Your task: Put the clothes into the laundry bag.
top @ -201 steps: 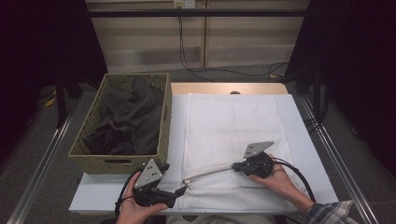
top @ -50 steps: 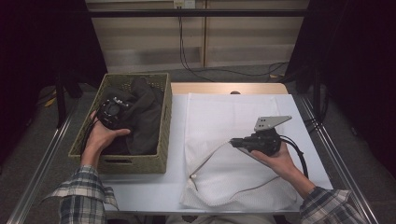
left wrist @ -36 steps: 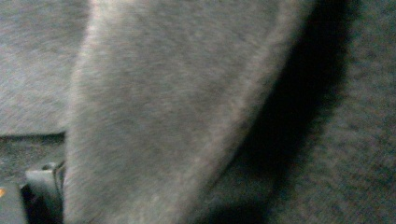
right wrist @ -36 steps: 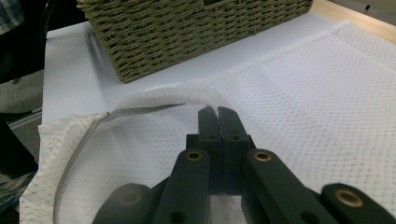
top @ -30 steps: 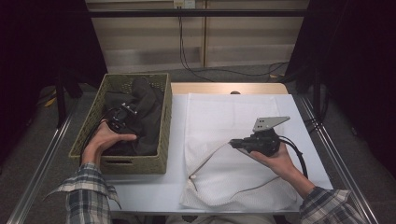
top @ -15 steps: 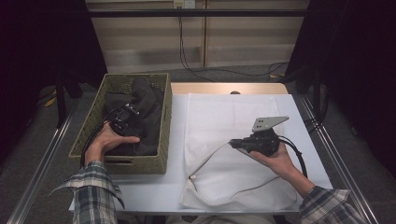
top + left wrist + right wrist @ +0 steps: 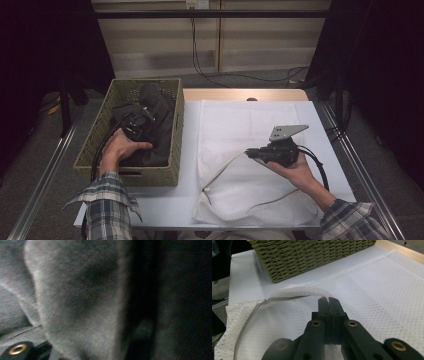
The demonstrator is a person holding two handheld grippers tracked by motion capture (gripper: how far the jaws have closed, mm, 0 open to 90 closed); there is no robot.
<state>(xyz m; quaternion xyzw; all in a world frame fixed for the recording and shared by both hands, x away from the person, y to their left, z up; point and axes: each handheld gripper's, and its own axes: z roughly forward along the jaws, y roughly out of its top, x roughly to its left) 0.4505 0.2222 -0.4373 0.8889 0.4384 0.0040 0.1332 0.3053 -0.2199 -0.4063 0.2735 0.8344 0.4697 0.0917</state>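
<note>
While the right gripper (image 7: 251, 153) clenches the white mesh bag's (image 7: 250, 125) rim beside the basket (image 7: 176, 130), the left gripper's (image 7: 135, 125) fingers have just been closing on dark clothing (image 7: 160, 107) inside it.

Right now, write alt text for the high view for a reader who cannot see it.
A person's left gripper reaches into dark clothing in a woven basket, while the right gripper holds up the open rim of a white mesh laundry bag spread flat on the white table beside the basket.
</note>
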